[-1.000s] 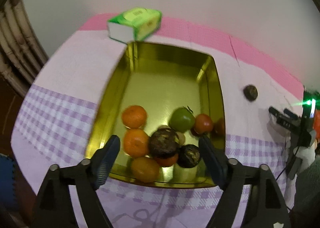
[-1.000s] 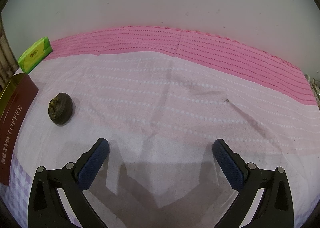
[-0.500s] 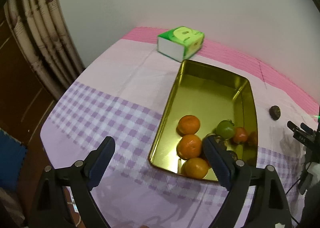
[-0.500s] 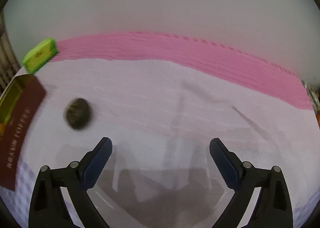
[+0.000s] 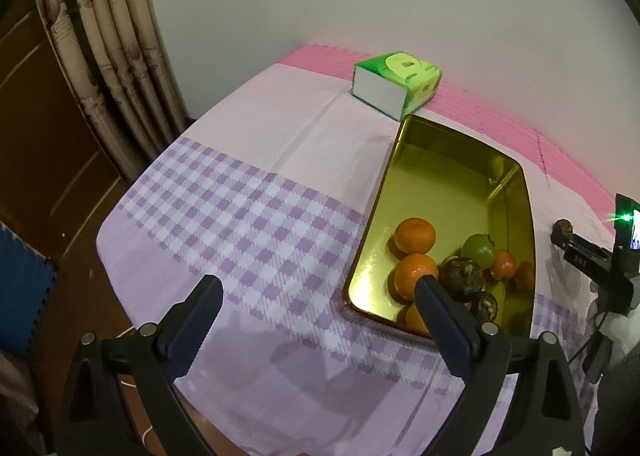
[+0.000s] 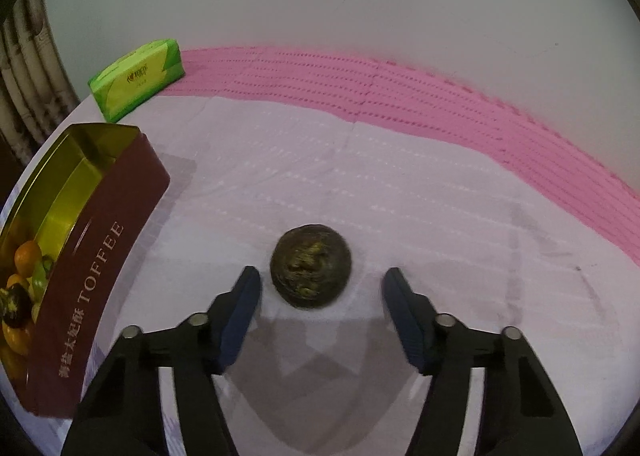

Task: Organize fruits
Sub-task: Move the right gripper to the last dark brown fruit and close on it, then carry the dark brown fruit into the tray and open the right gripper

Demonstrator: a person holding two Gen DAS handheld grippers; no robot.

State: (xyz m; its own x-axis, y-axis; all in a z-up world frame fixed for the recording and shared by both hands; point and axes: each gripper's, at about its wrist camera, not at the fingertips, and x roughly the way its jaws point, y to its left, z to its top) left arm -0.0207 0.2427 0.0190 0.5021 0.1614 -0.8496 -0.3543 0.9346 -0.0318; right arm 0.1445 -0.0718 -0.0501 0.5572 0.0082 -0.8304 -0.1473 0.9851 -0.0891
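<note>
Pink tablecloth [image 6: 400, 184] — dark round fruit [image 6: 311, 266] at 12 o'clock of right gripper [image 6: 320, 288], between spread fingers, untouched; left gripper [image 5: 316, 308] spread, empty, farther.

Glossy gold metal tin [image 5: 516, 192], matt woven tablecloth [image 5: 256, 216], rough-skinned dark fruit [image 6: 311, 267]

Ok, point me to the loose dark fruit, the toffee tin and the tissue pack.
dark fruit [image 6: 311, 267], right wrist view, middle of its top.
toffee tin [image 6: 102, 240], right wrist view, maroon outer wall.
tissue pack [image 5: 400, 72], left wrist view, green top face.
</note>
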